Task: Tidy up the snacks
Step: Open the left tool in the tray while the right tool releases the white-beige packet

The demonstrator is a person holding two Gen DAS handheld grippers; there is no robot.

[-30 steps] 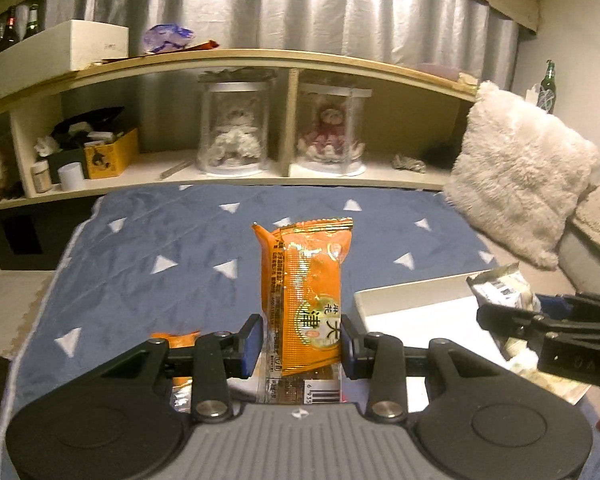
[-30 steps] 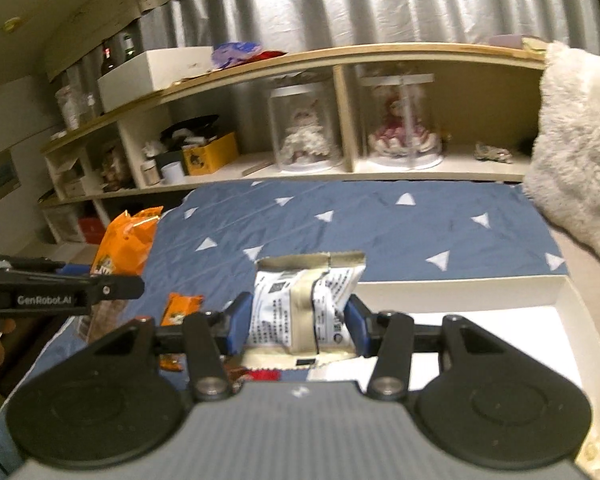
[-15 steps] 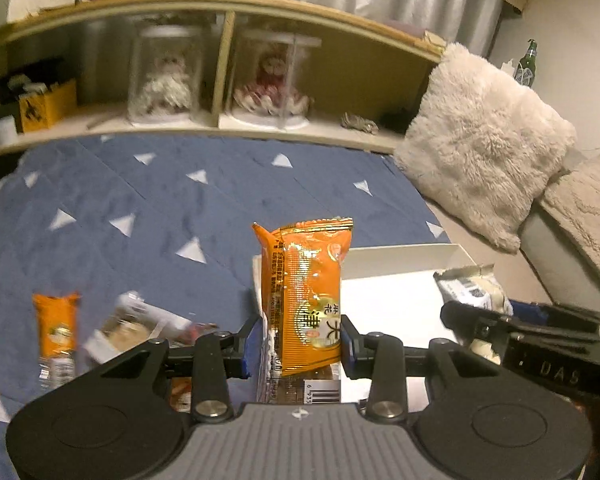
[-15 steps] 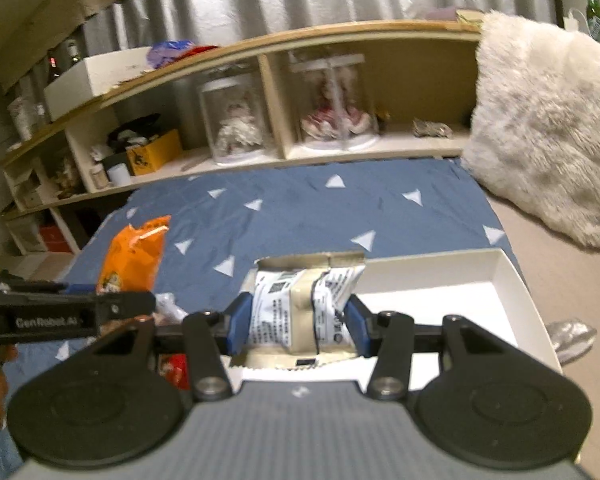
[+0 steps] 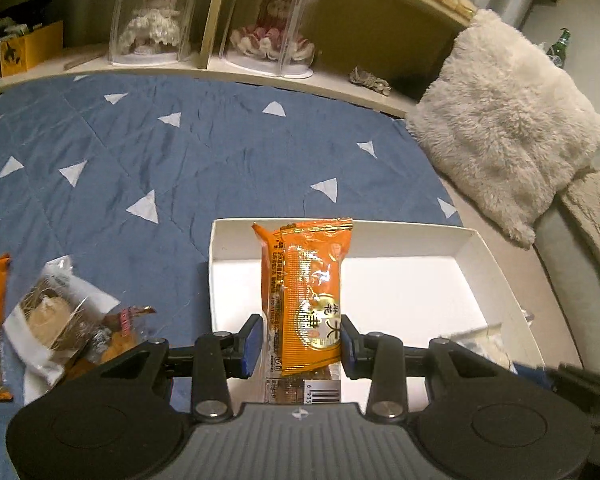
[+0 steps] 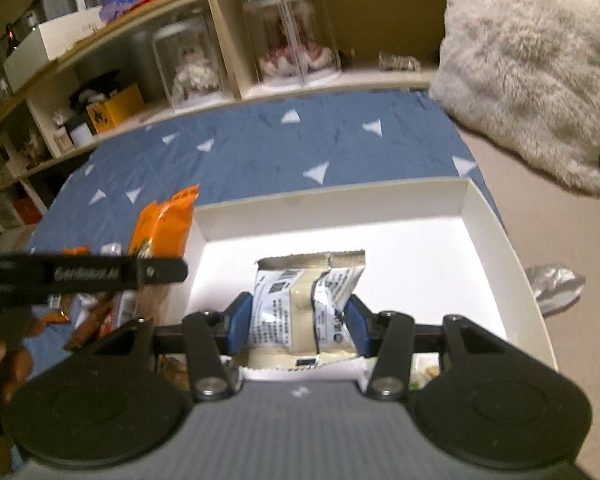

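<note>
left tool (image 5: 298, 344) clenched on orange snack pack (image 5: 306, 296), right tool (image 6: 296, 320) on white snack pack (image 6: 306, 304); both ahead over white box (image 6: 484, 216). risk: tools collide, packs drop outside box wall.

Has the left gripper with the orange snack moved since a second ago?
Yes. The left gripper, shut on the orange snack, has come over the white box.
</note>
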